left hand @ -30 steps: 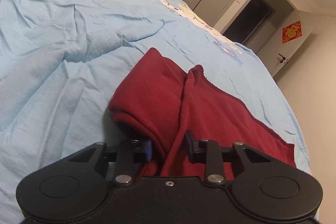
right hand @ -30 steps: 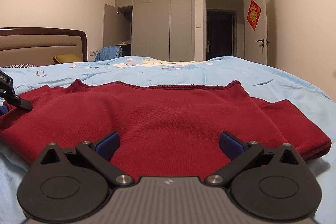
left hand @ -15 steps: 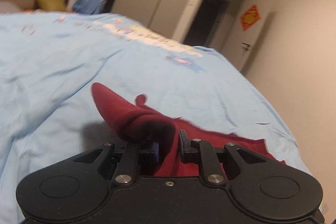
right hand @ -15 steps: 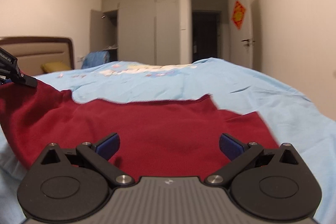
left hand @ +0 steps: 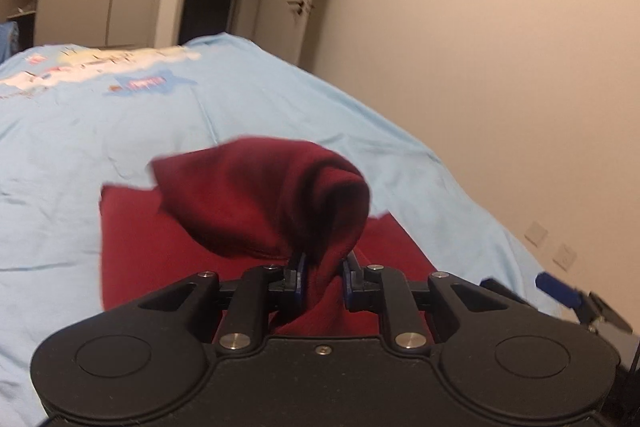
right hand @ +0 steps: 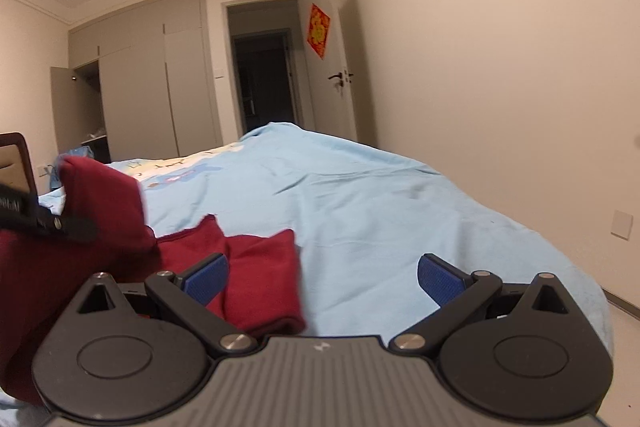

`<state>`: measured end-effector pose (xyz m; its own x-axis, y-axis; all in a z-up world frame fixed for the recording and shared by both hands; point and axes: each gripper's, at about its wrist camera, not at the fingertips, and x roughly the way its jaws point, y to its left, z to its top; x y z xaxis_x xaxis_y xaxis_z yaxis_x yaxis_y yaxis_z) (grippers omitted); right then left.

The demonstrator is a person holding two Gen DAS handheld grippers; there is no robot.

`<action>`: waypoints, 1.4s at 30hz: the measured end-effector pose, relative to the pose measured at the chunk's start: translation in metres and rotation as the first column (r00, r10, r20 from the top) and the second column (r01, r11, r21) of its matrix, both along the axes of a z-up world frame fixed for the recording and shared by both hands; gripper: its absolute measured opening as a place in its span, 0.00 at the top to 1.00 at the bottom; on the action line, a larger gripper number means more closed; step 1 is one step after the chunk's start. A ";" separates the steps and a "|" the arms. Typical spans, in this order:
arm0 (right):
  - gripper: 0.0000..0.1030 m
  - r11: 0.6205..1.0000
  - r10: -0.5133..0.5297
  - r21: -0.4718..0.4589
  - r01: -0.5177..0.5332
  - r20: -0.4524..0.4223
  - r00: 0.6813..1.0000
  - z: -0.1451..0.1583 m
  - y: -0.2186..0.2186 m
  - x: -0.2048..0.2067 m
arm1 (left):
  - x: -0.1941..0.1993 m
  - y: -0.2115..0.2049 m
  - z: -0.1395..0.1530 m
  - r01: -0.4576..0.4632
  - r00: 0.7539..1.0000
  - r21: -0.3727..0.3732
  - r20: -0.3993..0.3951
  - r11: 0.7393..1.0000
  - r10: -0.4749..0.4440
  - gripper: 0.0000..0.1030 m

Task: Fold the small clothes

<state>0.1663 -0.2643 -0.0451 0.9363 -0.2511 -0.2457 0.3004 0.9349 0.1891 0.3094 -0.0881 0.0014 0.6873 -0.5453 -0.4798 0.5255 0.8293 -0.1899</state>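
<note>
Spread across most of both views: a bed (left hand: 260,115) under a pale blue cover, running from the lower edge up toward the doorway at upper centre. Lying on it in the lower middle of the left view, and lower left of the right view: a dark red garment (left hand: 132,247), partly flat, partly lifted.

Mid-fold, by the look of it. Left hand-held gripper (left hand: 323,277) clamped on a bunched edge of the garment, raised off the bed so the cloth humps into a rolled lobe above the flat layer. Right hand-held gripper (right hand: 322,277) spread wide and empty, hovering over bare cover with one blue pad just beside the garment's near corner.

Next move, probably: carrying the lifted edge across the flat part, laying it down square, then letting go; right side free to pin or smooth.

Long axis hard to judge with the cloth bunched; flat part seems to run left to right across the left view, lifted end pointing toward the far wall.
</note>
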 end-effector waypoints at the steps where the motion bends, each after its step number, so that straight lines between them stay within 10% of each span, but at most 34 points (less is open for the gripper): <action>1: 0.00 1.000 -0.008 0.003 0.008 -0.006 1.000 -0.002 -0.002 -0.001 | -0.001 -0.003 -0.005 0.007 1.000 0.009 -0.008 1.000 -0.007 0.81; 16: 0.00 0.991 0.095 0.095 -0.091 -0.039 0.995 -0.009 0.002 0.003 | -0.049 0.041 -0.013 0.001 0.998 -0.018 0.064 1.000 0.000 0.25; 28: 0.00 0.919 0.286 0.280 -0.278 0.014 0.958 0.007 0.000 0.034 | -0.083 0.015 -0.035 0.010 0.966 0.281 0.247 0.960 -0.082 0.24; 42: 0.05 0.829 0.418 0.376 -0.413 0.072 0.905 0.010 0.011 0.074 | -0.084 0.013 -0.047 -0.016 0.960 0.343 0.267 0.939 -0.081 0.31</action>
